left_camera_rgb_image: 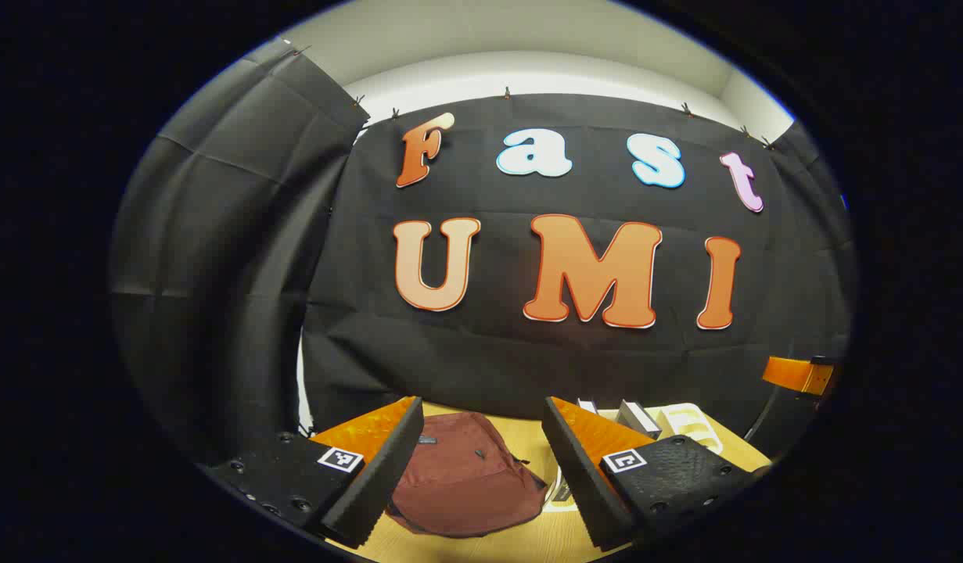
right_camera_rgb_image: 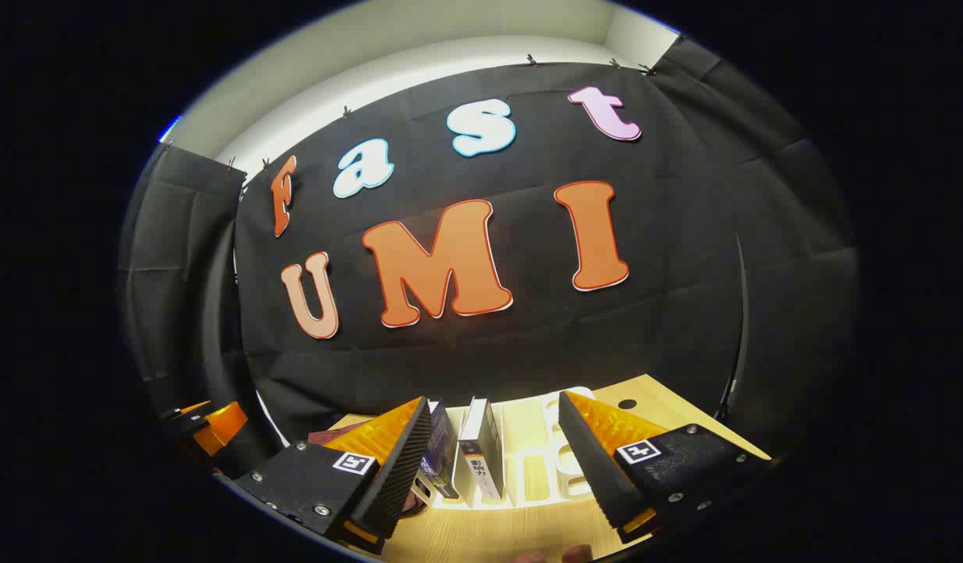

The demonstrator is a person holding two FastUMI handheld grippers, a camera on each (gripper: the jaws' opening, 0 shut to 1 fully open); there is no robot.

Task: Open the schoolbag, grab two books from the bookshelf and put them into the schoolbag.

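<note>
Schoolbag (left_camera_rgb_image: 465, 477) lies between my spread left gripper (left_camera_rgb_image: 481, 469) fingers; two books (right_camera_rgb_image: 469, 457) (upright in the bookshelf (right_camera_rgb_image: 544, 461)) stand between my spread right gripper (right_camera_rgb_image: 497, 469) fingers.

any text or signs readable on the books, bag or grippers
White book spine: dark print, too small to read.
Schoolbag tag: too small to read.
Left gripper, right gripper: square black-and-white marker patterns, no words.

Each claw (left_camera_rgb_image: 481, 469): ribbed pads, square marker, screws.
</note>
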